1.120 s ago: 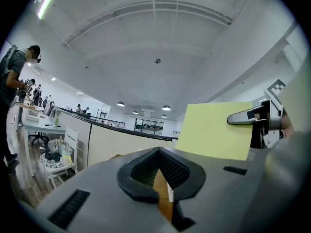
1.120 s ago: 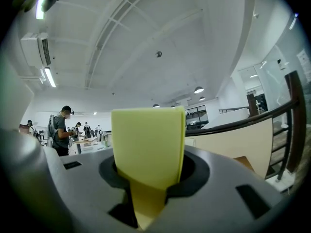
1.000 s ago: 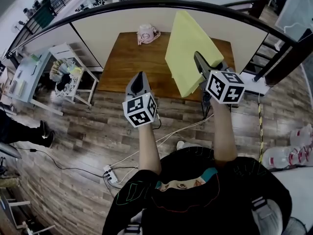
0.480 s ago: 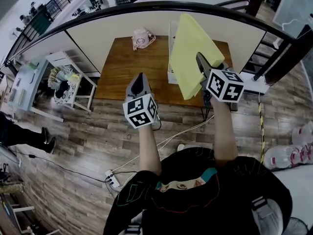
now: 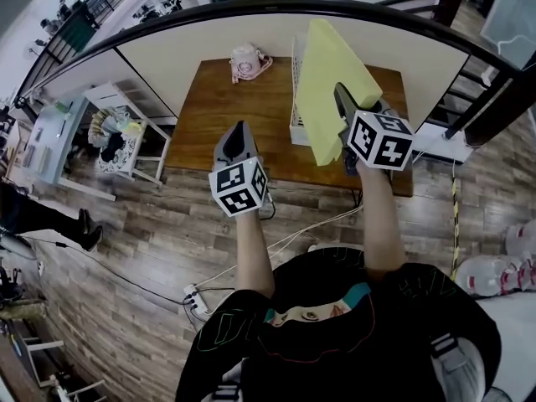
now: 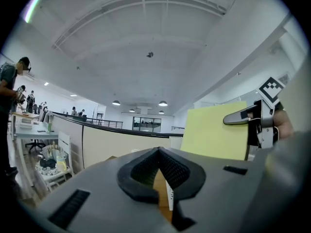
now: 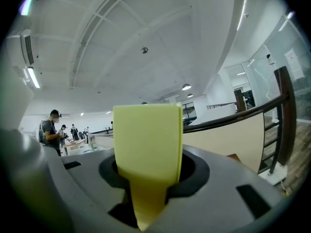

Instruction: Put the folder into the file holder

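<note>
My right gripper (image 5: 342, 99) is shut on the lower edge of a yellow folder (image 5: 328, 74) and holds it up on edge over the right side of the brown table (image 5: 218, 115). In the right gripper view the folder (image 7: 146, 140) stands pinched between the jaws. A white wire file holder (image 5: 296, 99) stands on the table, just left of and partly behind the folder. My left gripper (image 5: 239, 132) hovers shut and empty over the table's front edge, left of the folder. The left gripper view shows the folder (image 6: 214, 132), the right gripper (image 6: 243, 116) and a strip of the file holder (image 6: 169, 198).
A pink object (image 5: 248, 59) lies at the table's back edge. A beige partition with a dark rail (image 5: 251, 11) runs behind the table. A white cart (image 5: 126, 132) stands to the left on the wood floor, and cables (image 5: 285, 237) trail under me.
The folder has swung a little right and more upright in my right gripper, uncovering the white file holder at its left. My left gripper has hardly moved.
</note>
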### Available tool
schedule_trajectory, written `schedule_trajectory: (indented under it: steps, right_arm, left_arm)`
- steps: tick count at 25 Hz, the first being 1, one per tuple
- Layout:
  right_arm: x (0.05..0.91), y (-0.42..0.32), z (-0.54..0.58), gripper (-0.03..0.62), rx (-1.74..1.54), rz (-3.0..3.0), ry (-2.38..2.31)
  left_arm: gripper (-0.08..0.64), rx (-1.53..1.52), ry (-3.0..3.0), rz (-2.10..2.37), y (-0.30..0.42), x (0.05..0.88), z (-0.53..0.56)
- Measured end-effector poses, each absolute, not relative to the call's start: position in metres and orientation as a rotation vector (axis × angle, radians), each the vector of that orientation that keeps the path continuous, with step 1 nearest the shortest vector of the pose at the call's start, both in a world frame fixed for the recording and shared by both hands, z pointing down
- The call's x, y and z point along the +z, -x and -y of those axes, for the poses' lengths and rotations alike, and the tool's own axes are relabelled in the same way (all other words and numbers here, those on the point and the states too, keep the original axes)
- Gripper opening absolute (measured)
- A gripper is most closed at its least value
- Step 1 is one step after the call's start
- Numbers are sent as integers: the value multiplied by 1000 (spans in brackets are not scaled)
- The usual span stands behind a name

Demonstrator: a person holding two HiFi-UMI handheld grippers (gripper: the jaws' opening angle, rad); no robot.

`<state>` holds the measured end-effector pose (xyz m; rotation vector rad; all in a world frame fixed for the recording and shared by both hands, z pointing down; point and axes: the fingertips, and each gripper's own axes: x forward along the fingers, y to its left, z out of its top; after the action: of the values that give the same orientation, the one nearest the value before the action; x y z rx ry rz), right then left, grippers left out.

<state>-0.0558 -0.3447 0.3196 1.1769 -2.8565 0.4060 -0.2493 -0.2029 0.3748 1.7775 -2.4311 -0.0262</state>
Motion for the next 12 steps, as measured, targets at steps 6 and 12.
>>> schedule_trajectory:
  steps: [6,12]
  right_arm:
    - [316,70,360,161,400,2850,-1181]
    - [308,83,376,163,386,2843,-1225]
  left_arm:
    - [2,9,-1748,2451,252,378,208]
    - [0,41,-1779,2447,261,379,225]
